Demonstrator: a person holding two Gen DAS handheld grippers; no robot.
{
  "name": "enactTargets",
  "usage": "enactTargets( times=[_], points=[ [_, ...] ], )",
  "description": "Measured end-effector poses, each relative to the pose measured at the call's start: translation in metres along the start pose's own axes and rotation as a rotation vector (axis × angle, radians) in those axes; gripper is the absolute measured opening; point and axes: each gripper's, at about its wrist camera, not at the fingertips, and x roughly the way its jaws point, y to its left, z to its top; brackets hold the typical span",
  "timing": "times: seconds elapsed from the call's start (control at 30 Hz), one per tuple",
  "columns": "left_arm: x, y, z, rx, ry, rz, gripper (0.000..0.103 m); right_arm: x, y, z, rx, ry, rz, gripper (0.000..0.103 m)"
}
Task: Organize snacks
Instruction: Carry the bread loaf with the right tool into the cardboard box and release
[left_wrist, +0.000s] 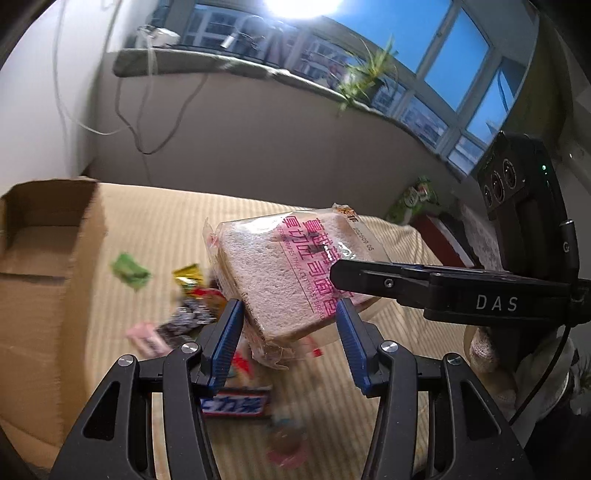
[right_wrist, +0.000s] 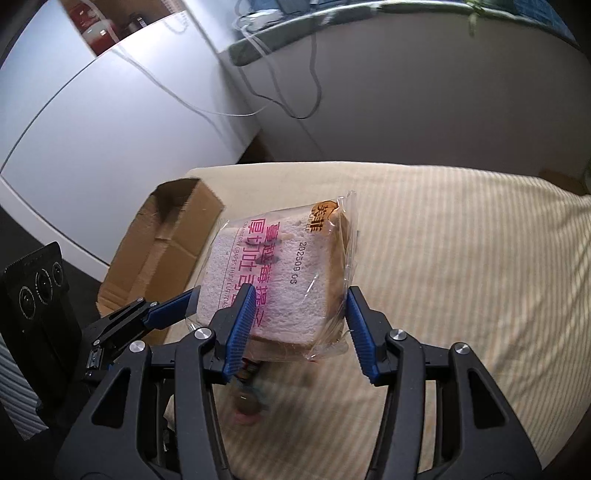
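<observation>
A clear-wrapped slice of thick toast bread with pink print hangs above the striped cloth. My left gripper is shut on its lower edge, blue pads pressing both sides. A black finger of the right gripper reaches in from the right onto the wrapper. In the right wrist view the same bread sits between the pads of my right gripper, which is shut on it. The left gripper's blue fingertips clamp its left corner.
An open cardboard box stands at the left of the cloth-covered table. Loose snacks lie below the bread: a green packet, a yellow one, a pink one and a blue chocolate bar.
</observation>
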Motion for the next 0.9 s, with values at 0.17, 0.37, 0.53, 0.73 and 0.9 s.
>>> enactTargets(
  times=[0.17, 0.37, 0.53, 0.73, 0.9],
  points=[
    [-0.024, 0.020, 0.001, -0.032, -0.043, 0.047, 0.050, 0.011, 0.035, 0.008, -0.053, 0.006, 0.032, 0.052],
    [-0.051, 0.048, -0.004, -0.083, -0.086, 0.102, 0.050, 0.031, 0.080, 0.015, -0.125, 0.019, 0.072, 0.052],
    [-0.074, 0.079, -0.011, -0.129, -0.116, 0.150, 0.050, 0.053, 0.119, 0.019, -0.185, 0.038, 0.108, 0.052],
    [-0.096, 0.115, -0.023, -0.190, -0.136, 0.204, 0.050, 0.079, 0.158, 0.019, -0.242, 0.074, 0.147, 0.052],
    [-0.110, 0.141, -0.029, -0.230, -0.140, 0.247, 0.050, 0.100, 0.182, 0.017, -0.277, 0.105, 0.174, 0.052]
  ],
)
